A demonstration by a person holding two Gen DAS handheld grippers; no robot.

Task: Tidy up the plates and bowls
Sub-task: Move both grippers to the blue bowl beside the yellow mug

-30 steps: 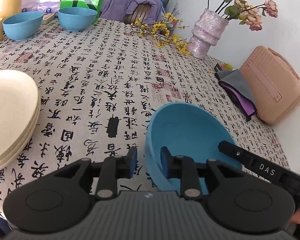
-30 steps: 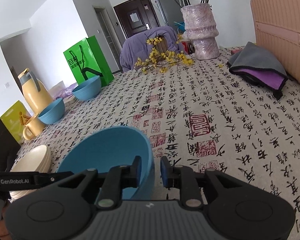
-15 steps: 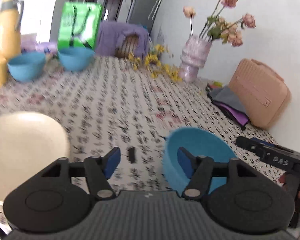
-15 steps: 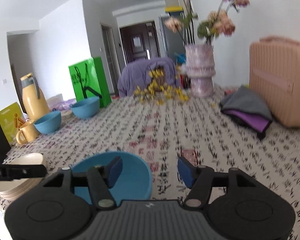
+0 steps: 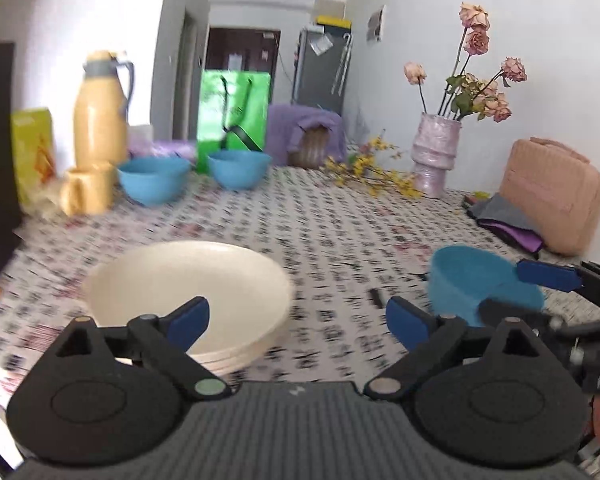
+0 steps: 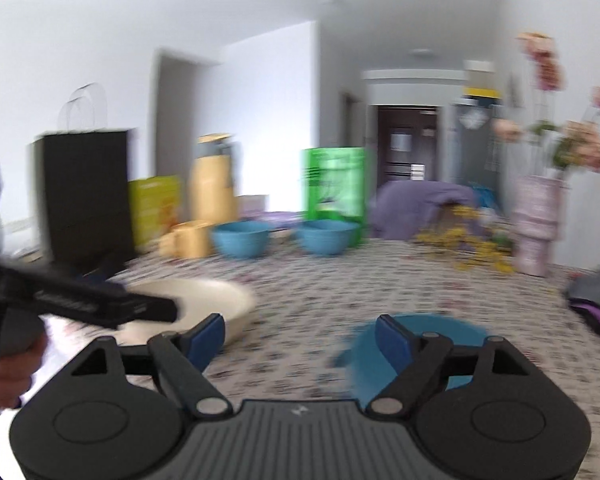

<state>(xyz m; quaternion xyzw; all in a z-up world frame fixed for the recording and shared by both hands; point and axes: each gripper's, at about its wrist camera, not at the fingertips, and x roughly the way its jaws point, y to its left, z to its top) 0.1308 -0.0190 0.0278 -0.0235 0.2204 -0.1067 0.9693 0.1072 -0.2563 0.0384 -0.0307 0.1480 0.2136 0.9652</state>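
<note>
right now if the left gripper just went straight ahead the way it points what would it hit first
Probably nothing soon: the open left gripper aims at bare tablecloth between the cream plate stack and near blue bowl. Depth is unclear.

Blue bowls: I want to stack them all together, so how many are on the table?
3. Two blue bowls stand side by side at the far edge, one beside the yellow mug, the other before the green bag. The third sits near, right of the cream plates.
</note>
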